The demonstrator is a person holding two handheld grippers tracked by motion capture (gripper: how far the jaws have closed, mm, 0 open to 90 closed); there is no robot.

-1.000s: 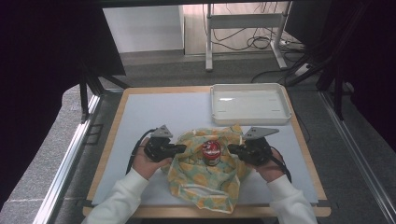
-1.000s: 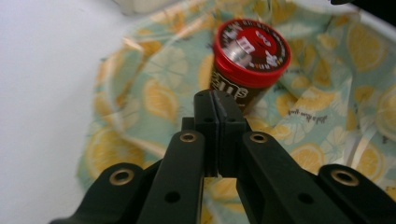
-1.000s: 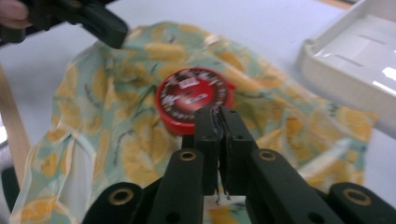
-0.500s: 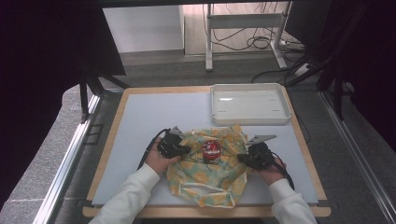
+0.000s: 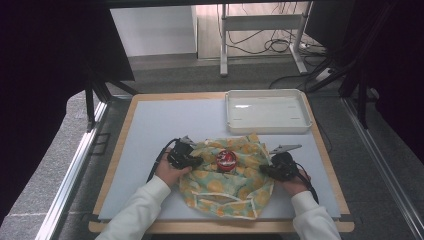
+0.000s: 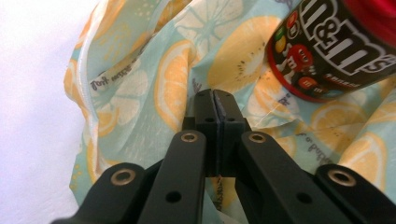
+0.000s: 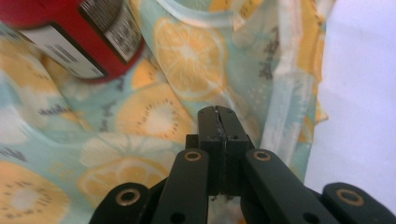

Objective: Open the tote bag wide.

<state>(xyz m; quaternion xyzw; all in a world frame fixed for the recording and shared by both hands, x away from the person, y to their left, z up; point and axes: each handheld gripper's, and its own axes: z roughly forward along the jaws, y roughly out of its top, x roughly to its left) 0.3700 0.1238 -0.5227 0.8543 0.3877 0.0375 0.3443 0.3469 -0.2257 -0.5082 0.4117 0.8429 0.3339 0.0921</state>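
Observation:
A cloth [image 5: 225, 192] printed with orange and lemon slices lies rumpled on the table's near half. On its middle stands a red M&M's can [image 5: 226, 159]. At the cloth's left side, my left gripper [image 5: 197, 161] has its jaws pressed together on a raised fold. My right gripper [image 5: 264, 169] is shut on a fold at the cloth's right side. In the left gripper view the left gripper [image 6: 213, 93] pinches a crease of the cloth [image 6: 173, 79] just short of the can [image 6: 327, 51]. In the right gripper view the right gripper [image 7: 216, 109] nips the cloth [image 7: 154, 116] below the can [image 7: 79, 42].
An empty white tray [image 5: 265, 92] sits at the table's far right. The pale table top [image 5: 165, 125] has bare room at the far left and beside the cloth. Wooden edging frames the table; a metal rail runs along the left.
Both hands have come down toward the table with the cloth's sides still pinched. The cloth's raised sides have sunk lower around the can.

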